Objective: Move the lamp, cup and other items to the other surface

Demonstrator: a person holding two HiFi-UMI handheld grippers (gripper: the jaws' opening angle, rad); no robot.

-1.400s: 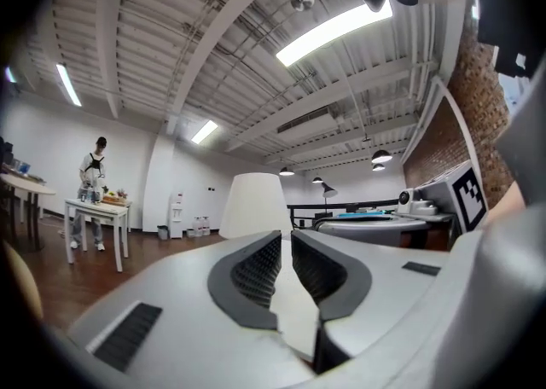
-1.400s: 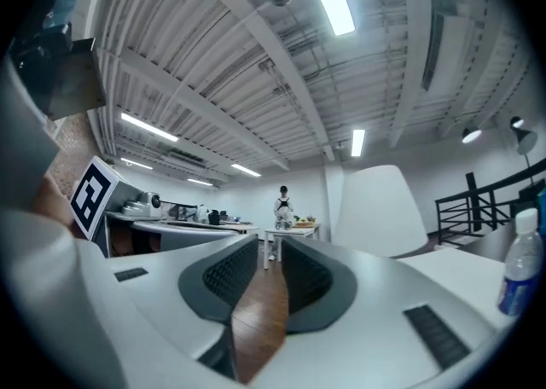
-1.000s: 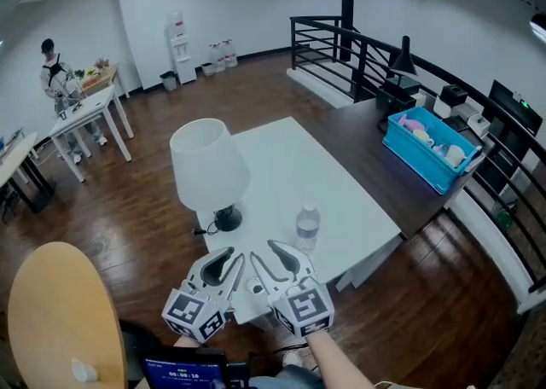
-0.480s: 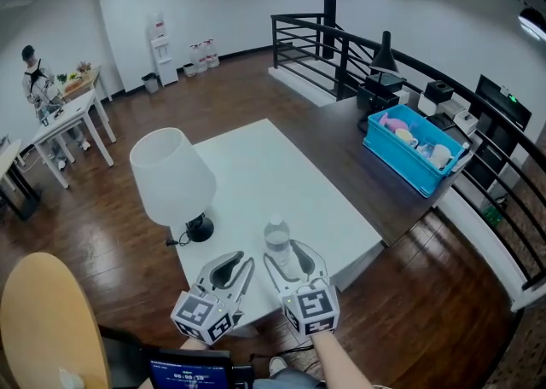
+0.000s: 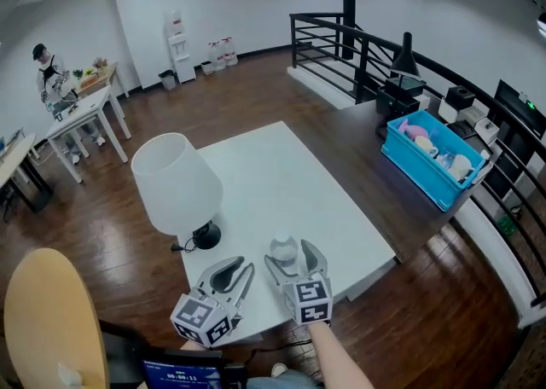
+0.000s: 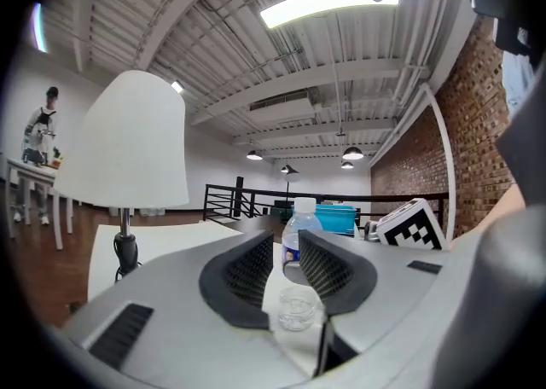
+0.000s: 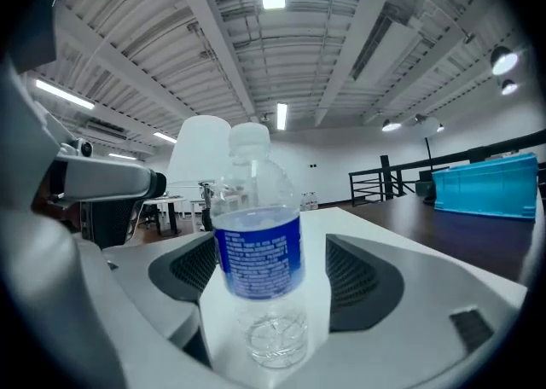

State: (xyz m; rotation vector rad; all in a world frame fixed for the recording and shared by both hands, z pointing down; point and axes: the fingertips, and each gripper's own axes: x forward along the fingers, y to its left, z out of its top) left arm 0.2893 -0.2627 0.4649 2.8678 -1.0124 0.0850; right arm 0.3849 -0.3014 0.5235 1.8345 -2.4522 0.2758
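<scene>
The right tool (image 5: 287,255), jaws just opened wide, straddles the upright water bottle (image 7: 258,246) at the white bench's (image 5: 281,165) near edge without pressing it, apparently positioned to grip; the left tool (image 5: 241,266), jaws barely apart and empty, waits near the lamp (image 5: 175,182).

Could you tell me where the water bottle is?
Head view, lower centre: the water bottle stands at the table's near edge, between the right gripper's just-opened jaws.

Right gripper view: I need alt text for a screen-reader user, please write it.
A clear water bottle with a blue label stands upright on the white table between the jaws of the right gripper; they have just been opening and do not touch it. Behind it is a white lamp shade; a blue crate sits far right.
</scene>
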